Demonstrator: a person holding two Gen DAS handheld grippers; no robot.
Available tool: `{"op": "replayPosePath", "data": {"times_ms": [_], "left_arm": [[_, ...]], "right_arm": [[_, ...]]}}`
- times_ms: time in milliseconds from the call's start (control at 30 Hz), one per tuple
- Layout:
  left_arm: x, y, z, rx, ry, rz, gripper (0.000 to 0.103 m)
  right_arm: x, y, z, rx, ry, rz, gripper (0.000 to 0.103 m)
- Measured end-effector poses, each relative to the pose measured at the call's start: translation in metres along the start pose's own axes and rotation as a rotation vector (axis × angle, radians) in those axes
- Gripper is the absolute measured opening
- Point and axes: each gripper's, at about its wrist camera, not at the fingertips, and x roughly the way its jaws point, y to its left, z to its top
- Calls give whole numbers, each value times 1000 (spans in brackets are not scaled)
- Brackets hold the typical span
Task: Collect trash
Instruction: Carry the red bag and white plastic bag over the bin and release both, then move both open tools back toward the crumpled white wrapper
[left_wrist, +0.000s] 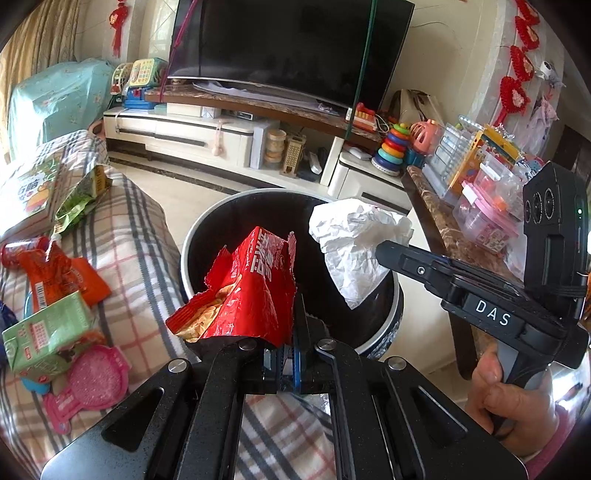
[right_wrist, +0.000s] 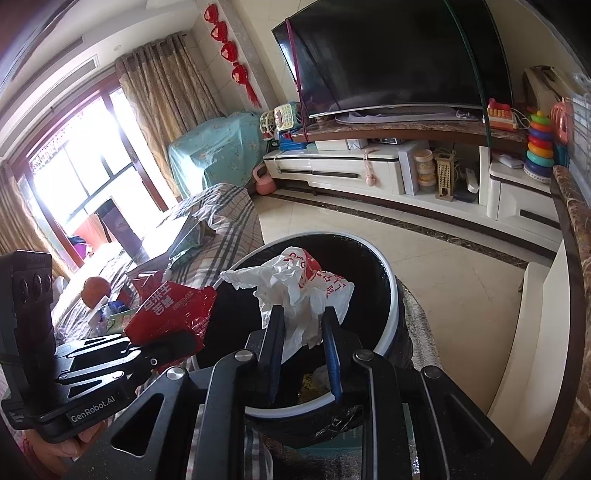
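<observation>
- Plaid-covered surface (left_wrist: 147, 236), far left: a green drink carton (left_wrist: 44, 332), a pink plastic toy (left_wrist: 88, 384), orange wrappers (left_wrist: 55, 273) and a green snack bag (left_wrist: 77, 199) lie scattered on it.
- Left tool (left_wrist: 291, 332): pads pressed together, pinching the lower edge of a torn red snack bag (left_wrist: 251, 291). The bag stands above the near-left rim of the trash bin (left_wrist: 207, 229).
- Trash bin: round, with a black interior and a white rim, on the floor between the plaid surface and a marble-topped shelf (left_wrist: 443, 221). Some scraps are visible at the bottom in the right wrist view.
- Right tool (right_wrist: 301, 321): fingers a little apart, clamping a crumpled white plastic bag (right_wrist: 295, 288) with red print. The bag hangs over the bin's opening.
- A hand (left_wrist: 513, 398) grips the right tool's handle.
</observation>
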Motion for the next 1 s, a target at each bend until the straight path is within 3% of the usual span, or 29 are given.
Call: {"op": "replayPosePath", "data": {"times_ms": [167, 233, 300, 467, 700, 800, 1000], "left_arm": [[11, -2, 5, 10, 18, 5, 4], [16, 0, 6, 2, 33, 9, 12], [17, 3, 5, -12, 39, 21, 28], [13, 10, -2, -31, 38, 37, 33], [-14, 21, -19, -77, -13, 78, 56], [-28, 28, -29, -101, -37, 95, 64], [-50, 47, -54, -154, -52, 142, 67]], "right_arm": [[9, -4, 3, 2, 20, -4, 25], [12, -6, 4, 7, 28, -5, 36], [14, -8, 5, 14, 32, -8, 52], [9, -11, 4, 21, 23, -9, 58], [-3, 0, 1, 18, -16, 13, 91], [-9, 11, -2, 9, -31, 25, 98], [-12, 34, -14, 2, -30, 62, 100]]}}
